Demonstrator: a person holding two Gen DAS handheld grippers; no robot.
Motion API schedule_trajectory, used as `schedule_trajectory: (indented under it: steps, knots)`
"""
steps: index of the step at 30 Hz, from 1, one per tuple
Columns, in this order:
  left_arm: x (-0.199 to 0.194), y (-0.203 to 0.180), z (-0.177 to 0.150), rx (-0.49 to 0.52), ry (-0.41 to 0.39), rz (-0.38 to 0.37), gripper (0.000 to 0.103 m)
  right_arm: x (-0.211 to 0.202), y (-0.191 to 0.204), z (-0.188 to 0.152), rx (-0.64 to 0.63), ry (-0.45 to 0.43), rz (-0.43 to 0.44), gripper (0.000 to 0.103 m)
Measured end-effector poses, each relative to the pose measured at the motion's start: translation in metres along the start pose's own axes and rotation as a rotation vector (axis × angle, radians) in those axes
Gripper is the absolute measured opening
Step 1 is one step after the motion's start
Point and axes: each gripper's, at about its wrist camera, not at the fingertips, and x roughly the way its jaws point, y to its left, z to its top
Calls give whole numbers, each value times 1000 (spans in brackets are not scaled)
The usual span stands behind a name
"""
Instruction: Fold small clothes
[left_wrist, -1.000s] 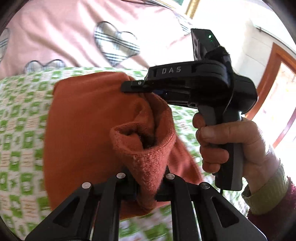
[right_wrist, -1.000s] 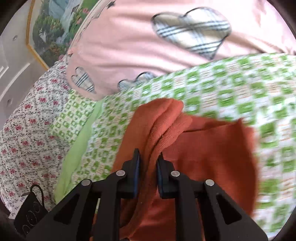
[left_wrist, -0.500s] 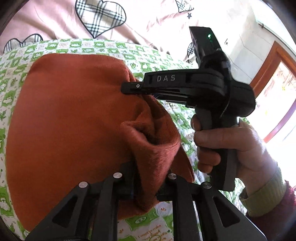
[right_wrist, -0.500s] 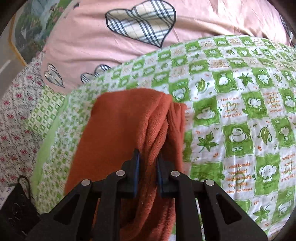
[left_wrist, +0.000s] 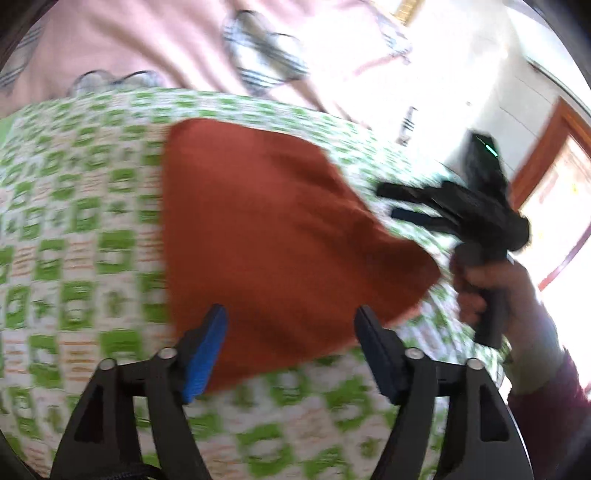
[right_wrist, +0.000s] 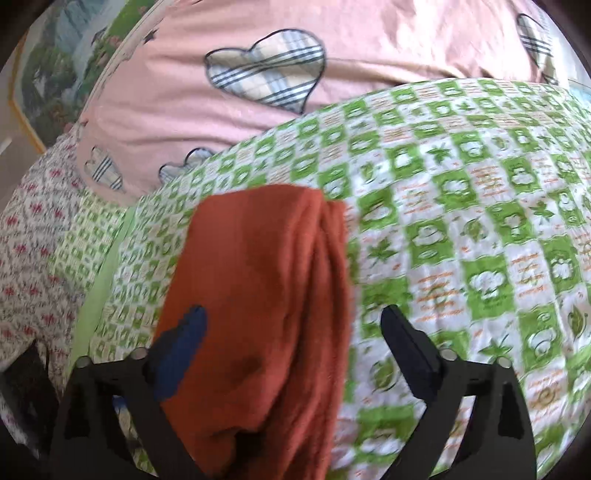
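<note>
Since the frames half a second earlier, both grippers have let go of the rust-orange knitted garment (left_wrist: 273, 240) and drawn back from it; it now lies folded flat on the green-and-white patterned quilt (right_wrist: 461, 229).

The left gripper (left_wrist: 291, 332) has its jaws spread wide, empty, over the near edge of the cloth. The right gripper (right_wrist: 291, 332) is likewise spread, holding nothing; in the left wrist view it stands just off the garment's right-hand edge.

In the right wrist view, the garment's long axis runs straight ahead from the right gripper, with the stacked fold edges along its right side. The left gripper faces the broad side. Judged from this, the left gripper is nearer for a further fold.
</note>
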Motion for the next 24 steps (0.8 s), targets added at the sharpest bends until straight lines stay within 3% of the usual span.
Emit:
schedule_trajectory:
  steps: [2, 9, 11, 13, 14, 16, 17, 20, 24]
  knots:
    - [4, 23, 7, -69, 12, 22, 76, 9, 2, -3, -10, 24, -7, 96]
    - [42, 79, 26, -240, 76, -43, 76, 34, -14, -7, 69, 79, 58, 93]
    - [60, 84, 32, -254, 101, -55, 76, 40, -17, -10, 85, 102, 68, 82]
    - [69, 82, 36, -246, 101, -68, 75, 46, -21, -12, 118, 117, 83, 59]
    - [72, 79, 39, -226, 96, -76, 69, 47, -22, -13, 126, 118, 87, 56]
    - [83, 80, 47, -211, 102, -112, 39, 49, -24, -16, 157, 113, 122, 37]
    - [87, 82, 49, -227, 108, -122, 31, 49, -24, -18, 169, 111, 136, 33]
    - [68, 79, 48, -212, 69, -134, 22, 39, -10, -20, 146, 76, 126, 28]
    - [5, 70, 40, -169, -31, -132, 21, 20, 24, -24, 112, 34, 211, 25]
